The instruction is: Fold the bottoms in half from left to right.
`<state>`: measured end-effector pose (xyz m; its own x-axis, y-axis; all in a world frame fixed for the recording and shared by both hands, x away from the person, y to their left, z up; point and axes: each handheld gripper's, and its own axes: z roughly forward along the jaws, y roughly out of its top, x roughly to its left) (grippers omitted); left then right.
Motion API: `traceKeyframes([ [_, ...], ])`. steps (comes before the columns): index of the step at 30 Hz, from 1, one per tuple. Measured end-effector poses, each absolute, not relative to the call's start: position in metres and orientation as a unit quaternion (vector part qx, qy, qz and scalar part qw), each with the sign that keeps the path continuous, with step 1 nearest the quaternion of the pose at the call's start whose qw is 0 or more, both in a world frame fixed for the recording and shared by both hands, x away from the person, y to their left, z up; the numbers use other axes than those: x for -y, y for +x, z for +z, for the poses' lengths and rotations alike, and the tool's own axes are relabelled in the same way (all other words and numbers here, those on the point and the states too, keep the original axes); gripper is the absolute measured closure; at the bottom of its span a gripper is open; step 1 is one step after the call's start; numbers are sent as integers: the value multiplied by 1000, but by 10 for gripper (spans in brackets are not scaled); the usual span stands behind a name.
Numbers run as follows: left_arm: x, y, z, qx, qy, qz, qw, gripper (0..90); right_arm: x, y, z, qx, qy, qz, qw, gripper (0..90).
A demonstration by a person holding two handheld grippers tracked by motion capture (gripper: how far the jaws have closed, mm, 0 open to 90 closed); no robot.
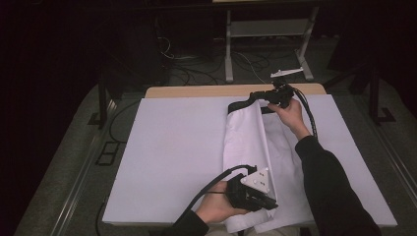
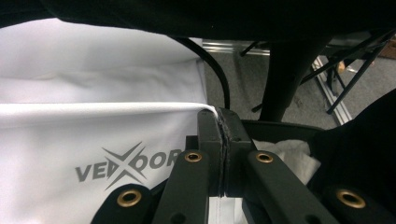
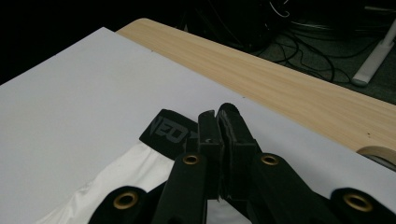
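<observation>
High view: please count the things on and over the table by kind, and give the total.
White garment with black waistband: 1
Hand-held grippers, left gripper and right gripper, each with jaws shut on the garment: 2
White table cover: 1
Total: 4

Each hand carries a black two-jaw gripper. The left gripper (image 1: 265, 200) bears a grey three-cornered plate (image 1: 257, 180) on top, dotted with small dark fasteners. The right gripper (image 1: 261, 95) is black throughout. Jaws are matte black bars with brass-coloured rivets (image 2: 193, 157) at the linkage pivots. A black cable (image 1: 206, 191) trails from each body. Both forearms wear black long sleeves (image 1: 328, 187).
</observation>
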<state>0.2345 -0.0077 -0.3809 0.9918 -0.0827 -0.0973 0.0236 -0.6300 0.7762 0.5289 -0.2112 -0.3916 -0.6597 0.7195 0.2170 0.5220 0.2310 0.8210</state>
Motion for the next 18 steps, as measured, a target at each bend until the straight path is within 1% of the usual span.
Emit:
traceKeyframes([
  [18,44,239,-399,31,897,-80,434,876,235,525,-400,-782,399,466,109,858],
])
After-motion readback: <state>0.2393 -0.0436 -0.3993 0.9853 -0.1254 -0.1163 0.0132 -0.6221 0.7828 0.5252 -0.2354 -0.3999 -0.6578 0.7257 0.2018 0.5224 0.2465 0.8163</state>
